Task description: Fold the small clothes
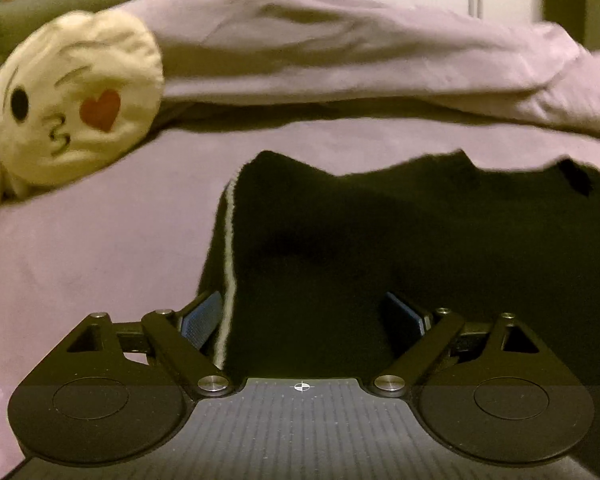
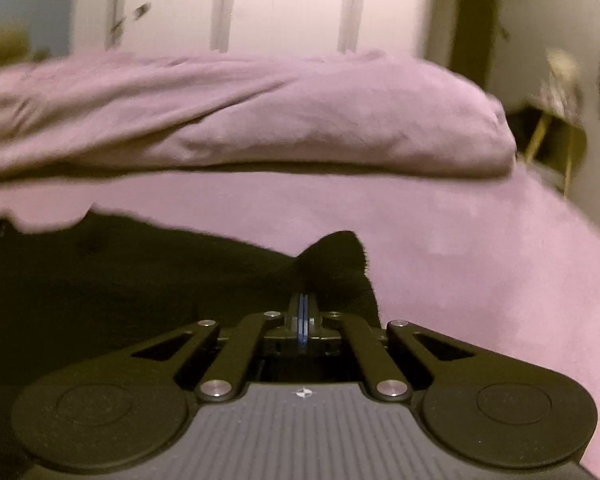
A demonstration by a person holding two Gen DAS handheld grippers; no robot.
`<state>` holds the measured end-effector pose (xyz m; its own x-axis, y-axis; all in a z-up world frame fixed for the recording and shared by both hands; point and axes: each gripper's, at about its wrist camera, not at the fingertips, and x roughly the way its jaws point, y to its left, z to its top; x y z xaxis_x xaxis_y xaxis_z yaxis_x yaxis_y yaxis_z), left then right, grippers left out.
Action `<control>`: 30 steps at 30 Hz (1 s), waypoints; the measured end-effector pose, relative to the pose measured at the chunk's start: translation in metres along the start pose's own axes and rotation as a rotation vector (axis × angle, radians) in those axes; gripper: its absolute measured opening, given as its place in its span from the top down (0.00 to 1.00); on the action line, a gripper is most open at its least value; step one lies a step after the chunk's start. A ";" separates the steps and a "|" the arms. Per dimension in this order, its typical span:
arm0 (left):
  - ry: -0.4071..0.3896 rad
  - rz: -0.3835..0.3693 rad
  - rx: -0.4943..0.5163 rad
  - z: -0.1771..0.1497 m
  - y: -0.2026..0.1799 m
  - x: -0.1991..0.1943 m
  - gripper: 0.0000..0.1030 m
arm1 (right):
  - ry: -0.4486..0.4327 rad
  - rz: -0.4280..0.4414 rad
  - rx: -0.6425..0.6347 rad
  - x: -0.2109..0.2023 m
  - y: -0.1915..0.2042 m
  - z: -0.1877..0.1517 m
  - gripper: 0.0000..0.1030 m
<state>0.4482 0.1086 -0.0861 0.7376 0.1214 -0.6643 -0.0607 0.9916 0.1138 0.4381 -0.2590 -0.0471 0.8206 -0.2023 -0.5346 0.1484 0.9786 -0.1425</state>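
Observation:
A black garment [image 1: 380,232] with a thin white stripe along its left edge lies spread on the pink bed sheet [image 1: 100,248]. My left gripper [image 1: 306,312] is open, its blue-padded fingers [image 1: 202,316] spread over the garment's near left edge, the stripe just inside the left finger. In the right wrist view my right gripper [image 2: 303,312] is shut on the black garment [image 2: 140,280] at its right corner, which sticks up in a peak just past the fingertips.
A rolled pink duvet [image 1: 360,60] lies across the bed behind the garment; it also shows in the right wrist view [image 2: 260,120]. A round yellow kissing-face cushion [image 1: 76,100] leans at the left. White wardrobe doors [image 2: 280,4] stand behind, and a small stand [image 2: 556,120] is beside the bed at right.

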 end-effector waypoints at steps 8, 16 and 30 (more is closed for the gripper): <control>-0.004 0.021 0.034 -0.033 0.004 -0.031 0.09 | 0.018 0.154 -0.042 -0.041 0.019 -0.033 0.94; 0.062 0.037 -0.157 -0.038 0.039 -0.075 0.08 | 0.047 0.097 0.135 -0.114 -0.020 -0.047 0.91; 0.161 -0.071 -0.292 -0.166 0.065 -0.229 0.06 | 0.141 0.049 0.345 -0.327 -0.090 -0.184 0.56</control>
<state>0.1639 0.1527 -0.0490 0.6328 0.0340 -0.7736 -0.2202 0.9657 -0.1376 0.0549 -0.2877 -0.0129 0.7506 -0.1347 -0.6468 0.3079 0.9375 0.1620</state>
